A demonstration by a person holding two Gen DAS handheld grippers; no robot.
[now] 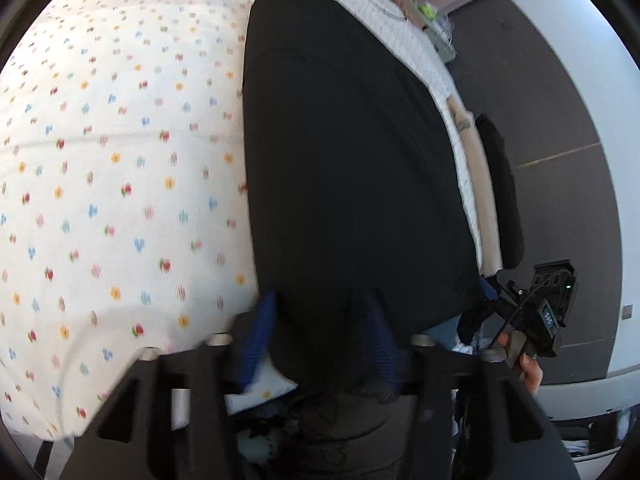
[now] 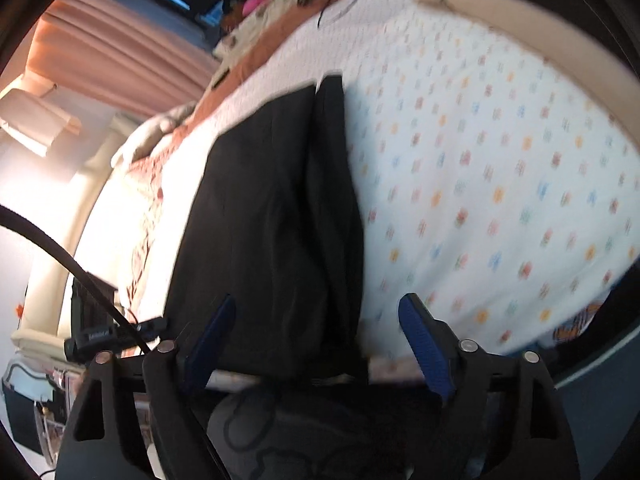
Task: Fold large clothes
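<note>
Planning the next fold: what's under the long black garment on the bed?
The black folded garment lies on a white bedspread with small coloured flowers, which shows along both its sides. Whatever is directly beneath the cloth is covered. Both grippers are open.

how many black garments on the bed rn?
1. The black garment lies lengthwise on the floral bedspread, near end by both tools. A dark cushion-like thing past the bed edge is unclear; more may be hidden.

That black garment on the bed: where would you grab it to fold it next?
Probably at the near end of the black garment, one corner per gripper, coming in from the bed's near edge. It lies as a long flat strip running away, and both open grippers sit just short of that end.
</note>
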